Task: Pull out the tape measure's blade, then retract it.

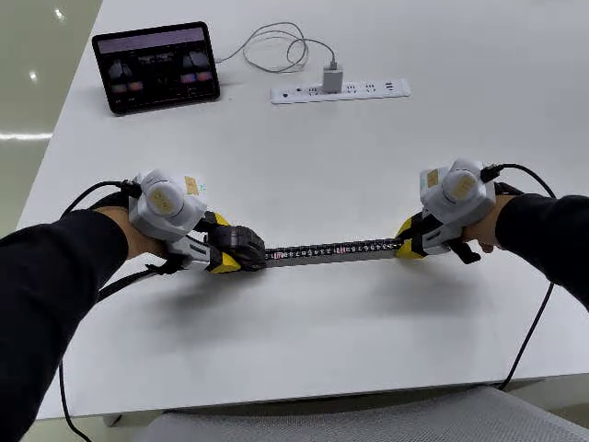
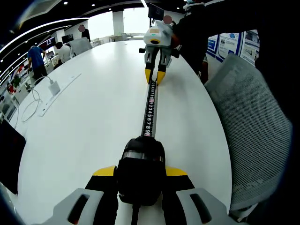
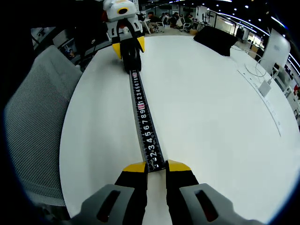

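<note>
A black tape measure case (image 1: 237, 247) (image 2: 140, 166) rests on the white table (image 1: 313, 157), clamped between the yellow-tipped jaws of my left gripper (image 1: 226, 258) (image 2: 140, 171). Its blade (image 1: 333, 250) (image 2: 149, 108) (image 3: 144, 123) runs out flat along the table to the right, numbers facing up. My right gripper (image 1: 407, 245) (image 3: 155, 166) is shut on the blade's end hook. Each gripper appears far off in the other's view: the right gripper (image 2: 155, 76) and the left gripper (image 3: 128, 48) with the case (image 3: 131, 59).
A tablet (image 1: 156, 66) stands at the table's back left. A white power strip (image 1: 340, 90) with a charger and coiled cable (image 1: 276, 48) lies at the back centre. A grey mesh chair (image 1: 368, 416) sits at the near table edge.
</note>
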